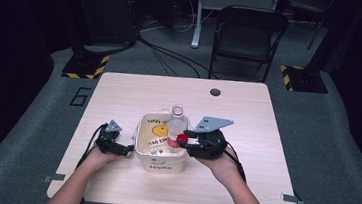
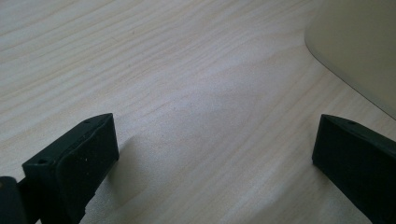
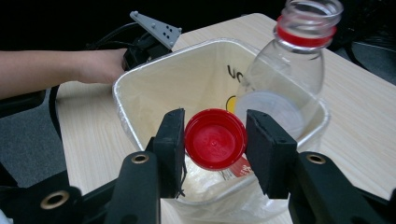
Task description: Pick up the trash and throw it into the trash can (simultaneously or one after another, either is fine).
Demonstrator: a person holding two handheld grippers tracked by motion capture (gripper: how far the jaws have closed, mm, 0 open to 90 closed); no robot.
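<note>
A red bottle cap [image 3: 215, 138] sits between the pads of my right gripper [image 3: 215, 144], which is shut on it above the near side of a cream bin [image 3: 122, 102]. A clear, uncapped plastic bottle [image 3: 289, 70] with a red neck ring stands inside the bin at its right side. In the high view the right gripper [image 1: 188, 139] holds the cap [image 1: 182, 139] just beside the bottle [image 1: 177, 121]. My left gripper [image 1: 126, 149] rests low on the table to the left of the bin [image 1: 142, 128], open, with bare wood between its jaws [image 2: 215, 144].
The bin carries a thin plastic liner and printed yellow artwork. The wooden table [image 1: 248, 113] has a cable hole [image 1: 215, 91] near its far edge. A black folding chair [image 1: 248, 35] and floor cables lie beyond the table.
</note>
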